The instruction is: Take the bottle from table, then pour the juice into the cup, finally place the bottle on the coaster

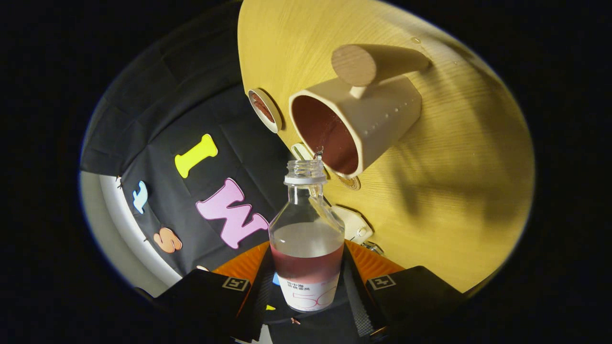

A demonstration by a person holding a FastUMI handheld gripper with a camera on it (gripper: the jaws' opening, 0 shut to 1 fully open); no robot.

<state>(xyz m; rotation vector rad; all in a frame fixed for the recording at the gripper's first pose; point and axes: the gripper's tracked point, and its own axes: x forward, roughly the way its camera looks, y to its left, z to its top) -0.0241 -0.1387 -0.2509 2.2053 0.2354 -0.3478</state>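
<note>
The gripper has both fingers pressed against the sides of one open bottle, which is held between them with dark red juice in its lower part; just beyond its uncapped neck stands one pale cup with a round wooden handle, red inside; beside the cup lies one round coaster on the yellow wooden table; a small white object sits on the table behind the bottle's shoulder.

Camera rode on the gripper, facing forward along its fingers. View was rolled; table appeared tilted, close.
</note>
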